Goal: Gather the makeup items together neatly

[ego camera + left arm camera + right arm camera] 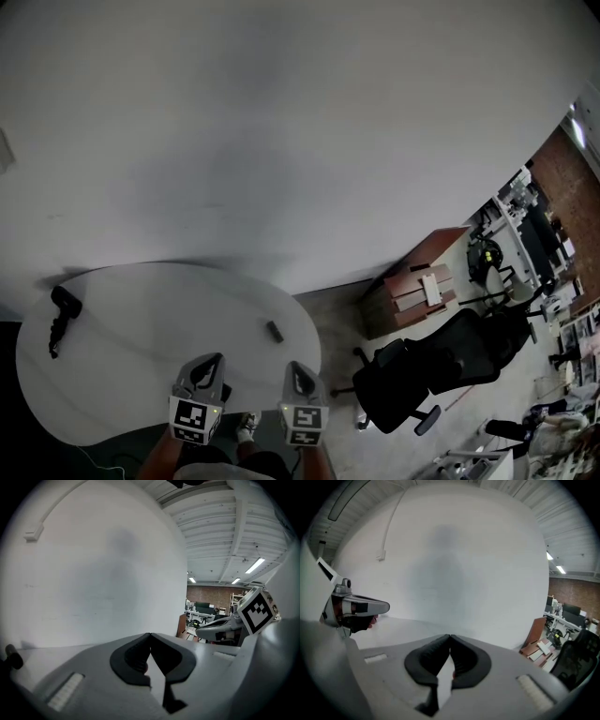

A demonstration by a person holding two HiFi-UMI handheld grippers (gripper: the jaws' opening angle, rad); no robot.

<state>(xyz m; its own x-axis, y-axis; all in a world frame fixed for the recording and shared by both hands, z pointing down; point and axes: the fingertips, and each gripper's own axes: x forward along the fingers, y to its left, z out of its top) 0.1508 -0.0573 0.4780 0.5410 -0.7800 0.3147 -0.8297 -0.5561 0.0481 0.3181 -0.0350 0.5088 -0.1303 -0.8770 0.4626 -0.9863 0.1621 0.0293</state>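
Head view: nearest, at the bottom edge, the left gripper (214,360) and right gripper (293,368) hang side by side over the near rim of the round white table (141,366), touching nothing. The gathering looks not yet begun. A long black item (61,317) lies near the table's left edge, and a small dark item (274,331) sits well apart from it, just ahead of the right gripper. Both are too small to identify.

Left gripper view: the jaws meet at their tips with nothing between them.

Right gripper view: the jaws are likewise pressed together and empty.

No brand or writing is legible in any view. The marker cubes (195,419) carry only black-and-white square patterns.
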